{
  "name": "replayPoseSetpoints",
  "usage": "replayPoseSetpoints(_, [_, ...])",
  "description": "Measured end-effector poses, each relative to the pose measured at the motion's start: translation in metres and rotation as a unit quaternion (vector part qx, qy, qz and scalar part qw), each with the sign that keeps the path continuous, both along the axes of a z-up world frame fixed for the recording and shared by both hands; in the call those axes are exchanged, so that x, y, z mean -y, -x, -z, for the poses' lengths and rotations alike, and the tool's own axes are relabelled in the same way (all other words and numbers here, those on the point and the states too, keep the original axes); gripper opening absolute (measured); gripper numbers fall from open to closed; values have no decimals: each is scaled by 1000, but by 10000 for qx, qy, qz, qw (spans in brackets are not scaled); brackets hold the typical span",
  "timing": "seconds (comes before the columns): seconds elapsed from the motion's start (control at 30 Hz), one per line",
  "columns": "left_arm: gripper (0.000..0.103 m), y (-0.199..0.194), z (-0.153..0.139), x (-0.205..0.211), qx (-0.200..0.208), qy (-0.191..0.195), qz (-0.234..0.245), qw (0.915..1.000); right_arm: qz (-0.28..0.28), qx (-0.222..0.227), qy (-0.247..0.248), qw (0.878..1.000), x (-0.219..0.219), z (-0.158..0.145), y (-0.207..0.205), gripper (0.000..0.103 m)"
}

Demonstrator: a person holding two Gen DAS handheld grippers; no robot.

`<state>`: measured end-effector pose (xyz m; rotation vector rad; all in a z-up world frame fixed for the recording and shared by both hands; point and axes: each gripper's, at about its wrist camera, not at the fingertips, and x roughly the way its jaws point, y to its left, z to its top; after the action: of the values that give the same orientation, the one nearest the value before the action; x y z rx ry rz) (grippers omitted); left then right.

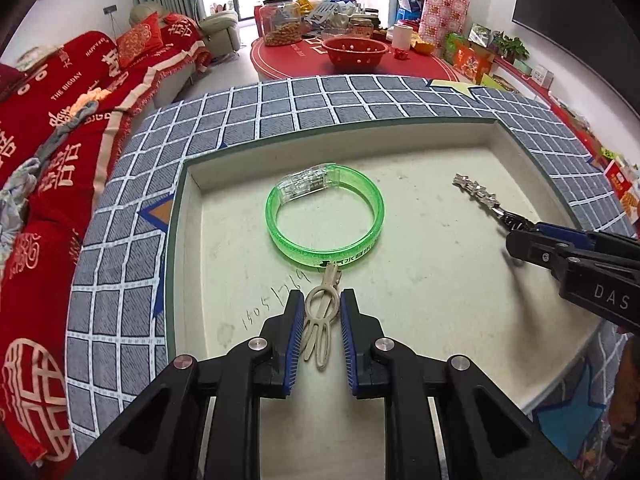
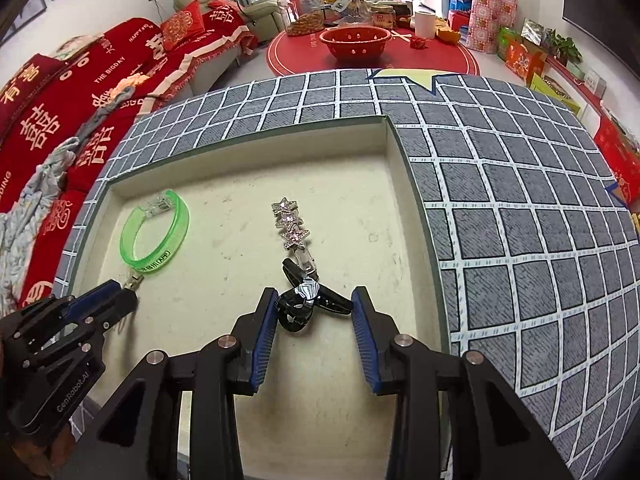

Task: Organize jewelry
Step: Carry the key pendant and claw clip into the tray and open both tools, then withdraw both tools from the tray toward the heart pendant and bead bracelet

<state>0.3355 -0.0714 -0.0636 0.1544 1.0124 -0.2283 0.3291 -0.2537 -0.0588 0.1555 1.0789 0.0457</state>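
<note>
**Two grippers over the jewelry tray, a clip between each pair of pads**

Left wrist view: the left gripper (image 1: 319, 306) pointed steeply down into the shallow cream tray (image 1: 400, 152). Between its blue ribbed pads (image 1: 295, 334) lay a beige hair clip (image 1: 320, 324), looped wire-like outline, flat and matte. Pads stood close on both sides; I could not tell whether they pressed it. The clip's tip touched the rim of a green translucent bangle (image 1: 325, 216), glittery plastic with a clear boxy section on its far side and dark printed characters on its near side. Faint handwriting on the tray floor showed only in this view.

Right wrist view: the right gripper (image 2: 316, 300) also pointed down into the tray. Its pads (image 2: 362, 320) were spread, with a black glossy clip (image 2: 304, 300) having a striped silver centre lying between them, the ends near or at the pads; contact unclear. Just beyond it lay a silver star-chain clip (image 2: 290, 224), rhinestone stars in a row. This view alone showed the black clip's shape; the other view caught only the star chain and the gripper's side.

Tray sat on a grey grid-patterned cloth (image 2: 500, 180).
</note>
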Motion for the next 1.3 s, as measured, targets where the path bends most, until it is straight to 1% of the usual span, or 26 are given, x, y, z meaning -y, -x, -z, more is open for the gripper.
replayPoseSetpoints(0.1, [32,2,1,4,92,-196,-1,9998,-37,40,89,9999,-2,0,1,41])
replayPoseSetpoints(0.17, [32,2,1,6,136,-327,-10,9994,-44,38,56,10000,-3,0,2,46])
replayPoseSetpoints(0.23, [32,3,0,6,135,-338,-23,9993,-3,25,-29,10000,-2,-1,3,64])
replayPoseSetpoints(0.3, [32,5,-3,3,148,-293,-80,9994,31,78,-108,9999,-1,-4,4,68])
replayPoseSetpoints(0.47, [32,8,-12,1,300,-305,-143,9990,196,191,-574,9980,7,-15,11,69])
replayPoseSetpoints(0.67, [32,12,-19,-2,357,-185,-159,9991,255,302,-758,9963,6,-27,19,72])
replayPoseSetpoints(0.7, [34,13,-20,-2,372,-171,-161,9990,254,310,-766,9963,6,-28,21,72])
replayPoseSetpoints(0.73, [59,14,-22,-3,389,-164,-169,9990,253,319,-767,9962,6,-30,22,72])
replayPoseSetpoints(0.77, [79,16,-23,-5,422,-161,-190,9988,251,332,-762,9962,5,-32,24,72])
replayPoseSetpoints(0.8, [103,19,-27,-7,522,-151,-261,9982,248,345,-763,9962,4,-33,25,73])
replayPoseSetpoints(0.87, [103,26,-37,-9,784,-128,-346,9962,253,393,-774,9959,4,-38,28,79])
replayPoseSetpoints(0.9, [103,27,-40,-10,789,-147,-333,9962,266,418,-772,9958,4,-40,29,81])
replayPoseSetpoints(0.97, [103,28,-46,-12,824,-148,-382,9958,310,471,-765,9955,5,-47,32,81])
replayPoseSetpoints(1.07, [103,34,-57,-18,936,-83,-436,9946,349,552,-885,9939,9,-56,38,83])
replayPoseSetpoints(1.1, [103,37,-60,-20,965,-55,-438,9944,347,581,-929,9934,10,-59,40,86])
replayPoseSetpoints(1.13, [103,40,-63,-22,994,-34,-449,9940,349,613,-948,9930,11,-62,43,97])
replayPoseSetpoints(1.17, [103,43,-66,-24,1014,-23,-469,9937,364,669,-945,9926,11,-66,46,103])
replayPoseSetpoints(1.23, [103,51,-70,-27,1013,2,-482,9937,353,796,-981,9914,12,-72,55,103])
replayPoseSetpoints(1.3, [103,61,-73,-30,960,140,-357,9946,333,853,-1015,9906,13,-77,64,103])
